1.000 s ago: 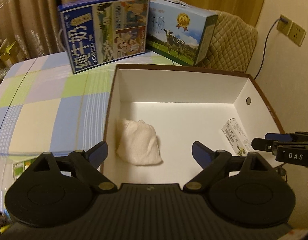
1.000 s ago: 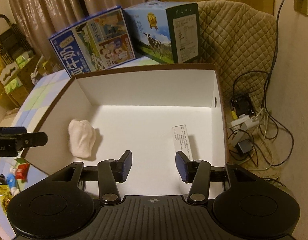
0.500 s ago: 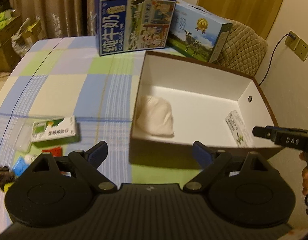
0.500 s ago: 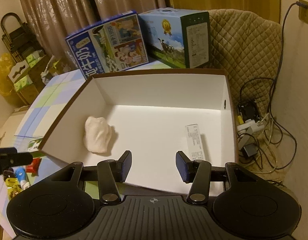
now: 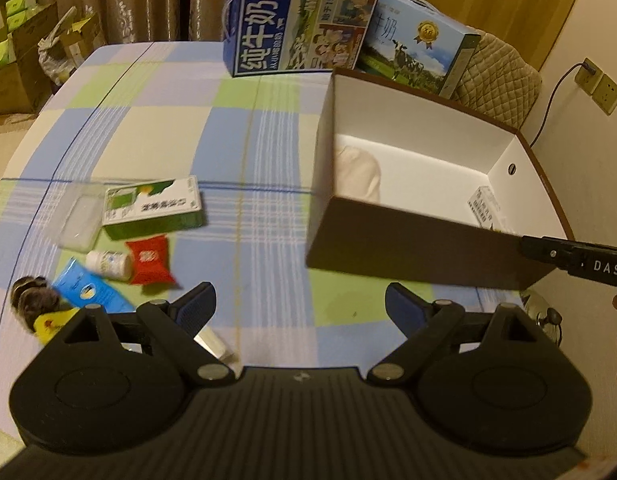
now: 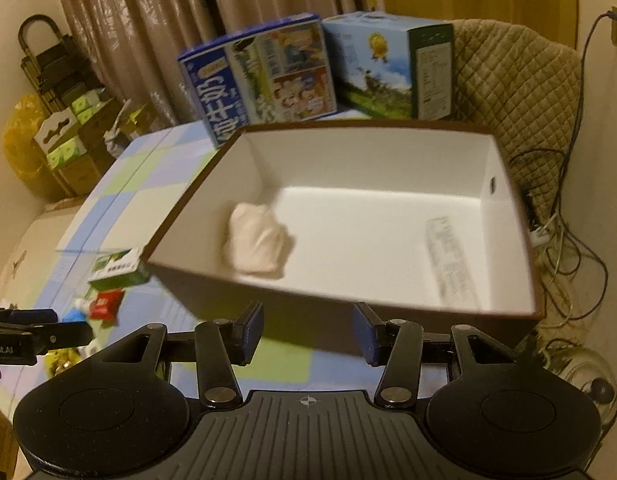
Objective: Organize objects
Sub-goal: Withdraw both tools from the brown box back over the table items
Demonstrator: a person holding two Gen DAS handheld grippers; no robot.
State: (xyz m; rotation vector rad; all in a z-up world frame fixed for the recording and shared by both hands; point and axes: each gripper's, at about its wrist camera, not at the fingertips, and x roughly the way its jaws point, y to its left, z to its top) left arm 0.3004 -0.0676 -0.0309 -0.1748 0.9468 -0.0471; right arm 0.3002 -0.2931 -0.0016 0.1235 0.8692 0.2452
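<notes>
A brown box with a white inside (image 5: 412, 240) (image 6: 388, 312) stands on the checked table. In it lie a cream cloth pouch (image 6: 258, 242) (image 5: 358, 174) and a small printed carton (image 6: 452, 264) (image 5: 484, 206). Left of the box lie a green-white carton (image 5: 152, 208) (image 6: 116, 268), a red packet (image 5: 148, 260), a white bottle (image 5: 108, 262), a blue packet (image 5: 88, 290), a clear plastic case (image 5: 78, 220) and a dark fuzzy thing (image 5: 34, 302). My left gripper (image 5: 300, 306) is open over the table, in front of the box. My right gripper (image 6: 308, 332) is open before the box's near wall, empty.
Two milk cartons (image 5: 300, 28) (image 5: 420, 56) stand behind the box at the table's far edge. A quilted chair back (image 6: 508, 80) and tangled cables (image 6: 560, 240) are at the right. Boxes and a rack (image 6: 56, 92) stand by the curtain.
Both grippers have pulled back and away from the box. The left view has swung left, so the loose items on the table now show. Both stay open and empty.
</notes>
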